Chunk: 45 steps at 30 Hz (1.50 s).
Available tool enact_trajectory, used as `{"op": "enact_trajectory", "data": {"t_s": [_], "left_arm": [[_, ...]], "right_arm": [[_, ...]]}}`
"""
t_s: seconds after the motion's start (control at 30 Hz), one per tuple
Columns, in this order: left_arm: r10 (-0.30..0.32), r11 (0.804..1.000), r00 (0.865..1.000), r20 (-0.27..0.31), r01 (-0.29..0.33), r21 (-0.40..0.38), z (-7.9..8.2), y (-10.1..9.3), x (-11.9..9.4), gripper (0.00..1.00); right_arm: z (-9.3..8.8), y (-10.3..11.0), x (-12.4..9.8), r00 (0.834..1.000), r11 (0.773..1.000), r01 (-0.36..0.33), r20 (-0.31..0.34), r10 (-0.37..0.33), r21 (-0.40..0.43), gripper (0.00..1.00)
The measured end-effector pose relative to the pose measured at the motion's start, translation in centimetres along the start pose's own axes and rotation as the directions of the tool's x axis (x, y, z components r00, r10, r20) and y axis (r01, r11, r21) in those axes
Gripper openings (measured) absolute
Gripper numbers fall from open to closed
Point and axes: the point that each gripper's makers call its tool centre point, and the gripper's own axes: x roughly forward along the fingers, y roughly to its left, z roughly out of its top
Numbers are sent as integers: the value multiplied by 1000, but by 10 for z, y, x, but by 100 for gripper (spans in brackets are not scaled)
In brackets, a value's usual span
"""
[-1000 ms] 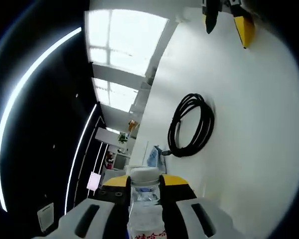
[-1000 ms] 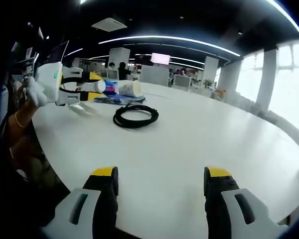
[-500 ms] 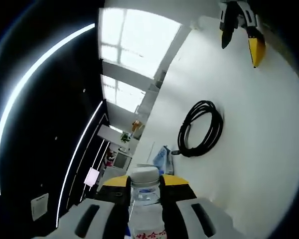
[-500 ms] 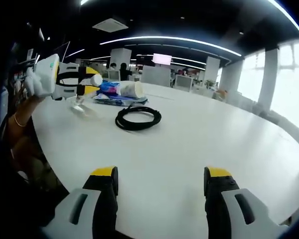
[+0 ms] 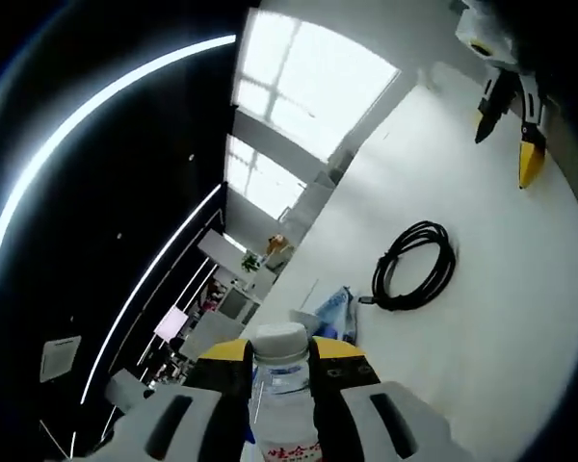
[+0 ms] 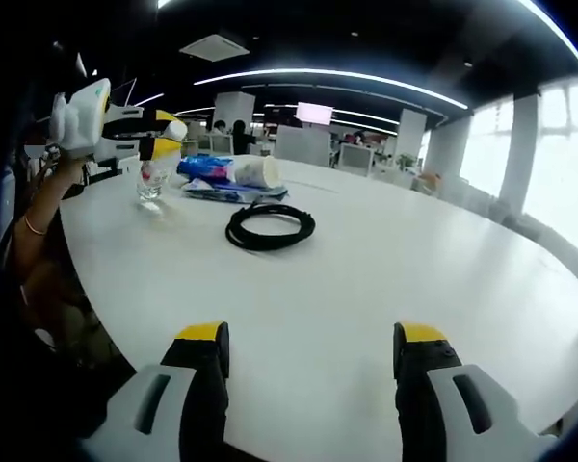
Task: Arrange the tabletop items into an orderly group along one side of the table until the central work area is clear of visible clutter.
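A clear bottle [image 5: 281,385] with a white cap is pinched between the jaws of the left gripper [image 5: 281,354]; red print is seen on its label, and its contents cannot be told in the left gripper view. In the right gripper view the same bottle [image 6: 151,180] is held upright near the bench's [image 6: 385,260] left edge, its base at or just above the surface; whether it touches cannot be told. It looks transparent there, and a fill level cannot be made out. The left gripper [image 6: 135,123] is carried by a hand [image 6: 69,123] in a white glove.

Just beside the bottle, a blue packet [image 6: 204,169] is seen lying on the bench with a white roll or cup [image 6: 253,171] next to it; what the roll holds cannot be told. A coiled black cable [image 6: 270,227] lies near them, closer to the bench's middle. In the left gripper view the cable [image 5: 416,267] and the packet [image 5: 335,313] are seen beyond the bottle.

The jaws of the right gripper [image 6: 308,346] are spread wide over bare bench, nothing between them. The right gripper [image 5: 509,135] is also seen in the left gripper view, well apart from the cable.
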Motion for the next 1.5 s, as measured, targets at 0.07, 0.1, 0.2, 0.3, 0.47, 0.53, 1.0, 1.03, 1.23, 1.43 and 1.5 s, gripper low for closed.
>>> {"op": "enact_trajectory", "data": {"t_s": [0.07, 0.1, 0.2, 0.3, 0.47, 0.53, 1.0, 1.03, 1.23, 1.43, 1.5], "left_arm": [[0, 1000, 1000, 6, 1, -23, -1, 3, -2, 21], [1, 999, 1000, 9, -1, -39, -1, 4, -2, 21], [13, 996, 1000, 8, -12, -87, -4, 12, -5, 21], [21, 988, 1000, 11, -19, -154, -8, 22, -7, 21], [48, 971, 999, 1, -46, -235, -19, 42, -11, 21], [42, 968, 999, -1, -41, -249, -23, 46, -12, 21], [89, 914, 995, -34, -95, -394, -47, 73, -18, 21], [96, 905, 995, -40, -104, -413, -49, 75, -19, 21], [100, 829, 990, -96, -136, -542, -66, 90, -20, 21], [107, 792, 988, -108, -151, -591, -74, 96, -23, 21], [115, 783, 986, -117, -163, -600, -77, 97, -24, 21]], "right_arm": [[0, 0, 0, 1000, 1000, 1, 2, -1, 1, 66], [0, 0, 0, 1000, 1000, 1, 2, -1, 2, 66], [0, 0, 0, 1000, 1000, 3, -1, -3, 1, 66], [0, 0, 0, 1000, 1000, 5, -3, -5, 1, 66], [0, -1, -1, 1000, 1000, 7, -3, -7, 0, 65], [0, -1, -1, 1000, 1000, 10, -5, -10, 0, 65], [-2, 1, 1, 1000, 1000, 5, -14, -5, 0, 65], [-2, 1, 0, 1000, 1000, 6, -16, -6, -2, 65], [-2, 0, -1, 1000, 1000, 9, -16, -9, -1, 65], [-3, 3, 1, 1000, 1000, -1, -24, 0, -6, 65], [-3, 4, 2, 1000, 1000, -2, -23, 2, -10, 65]]}}
